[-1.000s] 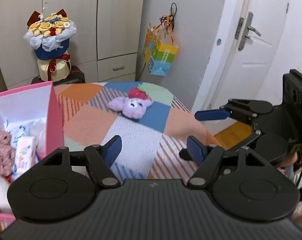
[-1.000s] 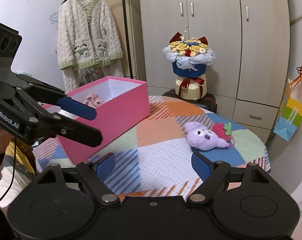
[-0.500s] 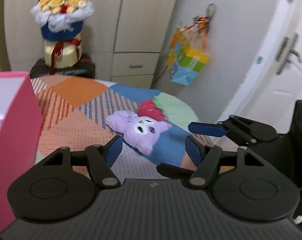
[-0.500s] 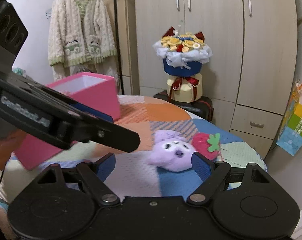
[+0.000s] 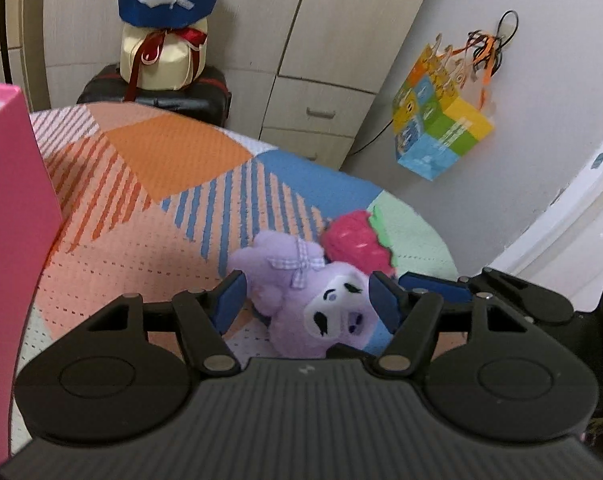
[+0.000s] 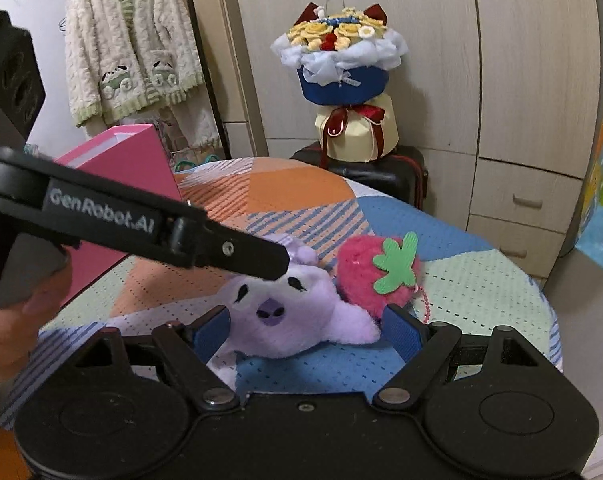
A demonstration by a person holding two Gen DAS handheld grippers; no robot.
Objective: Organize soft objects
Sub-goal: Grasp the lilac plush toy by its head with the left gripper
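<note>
A home bedroom, by every sign. Tall beige wardrobe doors (image 6: 521, 60) with drawers run along the back wall, a fluffy cream cardigan (image 6: 129, 48) hangs on a hanger beside them, and a wrapped flower bouquet (image 6: 341, 76) sits on a black suitcase (image 6: 389, 172). A colourful gift bag (image 5: 441, 132) dangles from a wall hook near a white door (image 5: 581, 220). A patchwork cover (image 5: 161, 184) spreads in front.

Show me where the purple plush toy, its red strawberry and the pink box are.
purple plush toy (image 6: 285, 320), right wrist view, on its face.
strawberry (image 6: 365, 272), right wrist view, on its red body.
pink box (image 5: 13, 220), left wrist view, on its outer side wall.
</note>
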